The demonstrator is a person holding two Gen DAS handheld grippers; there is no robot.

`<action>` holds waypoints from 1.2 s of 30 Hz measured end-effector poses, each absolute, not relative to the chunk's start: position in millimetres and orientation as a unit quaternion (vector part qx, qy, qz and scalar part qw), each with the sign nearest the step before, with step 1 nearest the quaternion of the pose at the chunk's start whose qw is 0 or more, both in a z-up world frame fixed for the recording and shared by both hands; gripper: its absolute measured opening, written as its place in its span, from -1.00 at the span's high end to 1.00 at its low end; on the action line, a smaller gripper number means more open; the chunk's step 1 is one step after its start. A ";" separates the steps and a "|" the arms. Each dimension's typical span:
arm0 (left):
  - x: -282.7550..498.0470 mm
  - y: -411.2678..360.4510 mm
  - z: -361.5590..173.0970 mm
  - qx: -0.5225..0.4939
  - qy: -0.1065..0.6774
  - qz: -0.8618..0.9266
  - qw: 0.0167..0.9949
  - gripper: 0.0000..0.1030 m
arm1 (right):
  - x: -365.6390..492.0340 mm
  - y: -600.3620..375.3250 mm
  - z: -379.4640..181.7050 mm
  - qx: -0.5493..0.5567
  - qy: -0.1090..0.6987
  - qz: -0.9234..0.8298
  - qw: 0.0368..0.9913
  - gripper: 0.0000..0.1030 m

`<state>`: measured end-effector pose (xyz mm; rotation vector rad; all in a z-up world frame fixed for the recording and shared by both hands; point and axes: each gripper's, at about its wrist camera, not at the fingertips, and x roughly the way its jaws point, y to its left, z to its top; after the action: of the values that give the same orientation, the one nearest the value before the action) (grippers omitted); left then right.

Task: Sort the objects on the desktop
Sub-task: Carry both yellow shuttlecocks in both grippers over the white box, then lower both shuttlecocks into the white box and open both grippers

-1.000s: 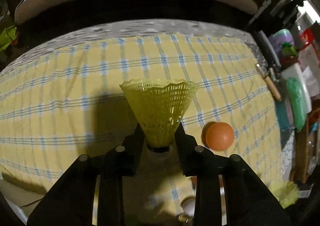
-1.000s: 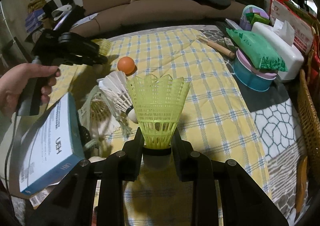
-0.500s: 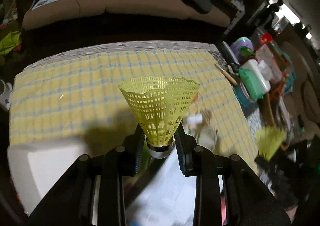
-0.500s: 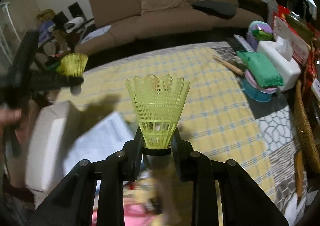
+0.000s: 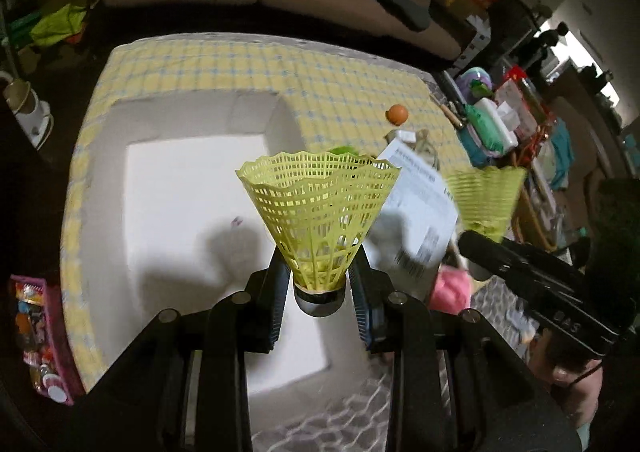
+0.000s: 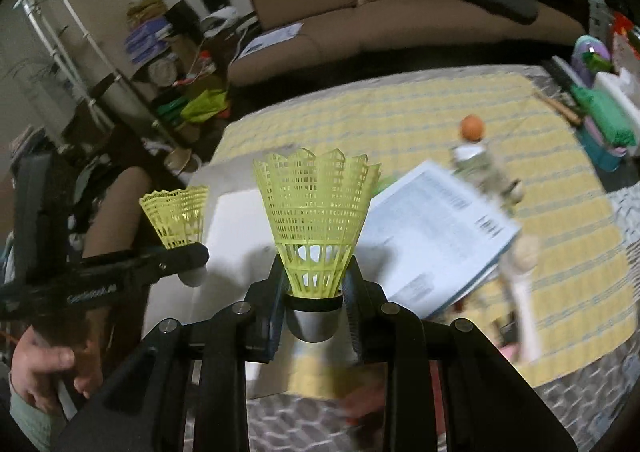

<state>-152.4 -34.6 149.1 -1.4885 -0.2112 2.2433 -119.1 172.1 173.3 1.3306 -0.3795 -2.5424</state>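
Observation:
My left gripper (image 5: 320,292) is shut on a yellow plastic shuttlecock (image 5: 318,212), held above a white open box (image 5: 192,212) on the yellow checked tablecloth (image 5: 240,68). My right gripper (image 6: 314,316) is shut on a second yellow shuttlecock (image 6: 316,212), to the right of the left one and near the box (image 6: 232,236). Each gripper shows in the other's view: the right gripper (image 5: 476,252) with its shuttlecock (image 5: 484,196), the left gripper (image 6: 192,264) with its shuttlecock (image 6: 176,216).
A blue-edged printed box (image 6: 432,236) leans beside the white box. An orange ball (image 6: 472,127) lies farther back, with white feather shuttlecocks (image 6: 520,252) nearby. Tissue box, green pack and containers (image 6: 604,112) crowd the right edge. A sofa (image 6: 400,0) stands behind.
Both grippers have risen and drawn back toward the near left, each still holding its shuttlecock. The white box has come under the left gripper.

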 end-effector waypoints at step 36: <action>-109.4 -120.8 63.2 -0.578 -0.077 0.795 0.167 0.46 | -118.3 52.3 84.9 0.533 -0.105 -0.827 0.146 0.48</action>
<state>-109.4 -120.8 63.2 -1.6454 -0.2180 2.2628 -118.3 52.3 84.9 1.5343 -0.3021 -2.3817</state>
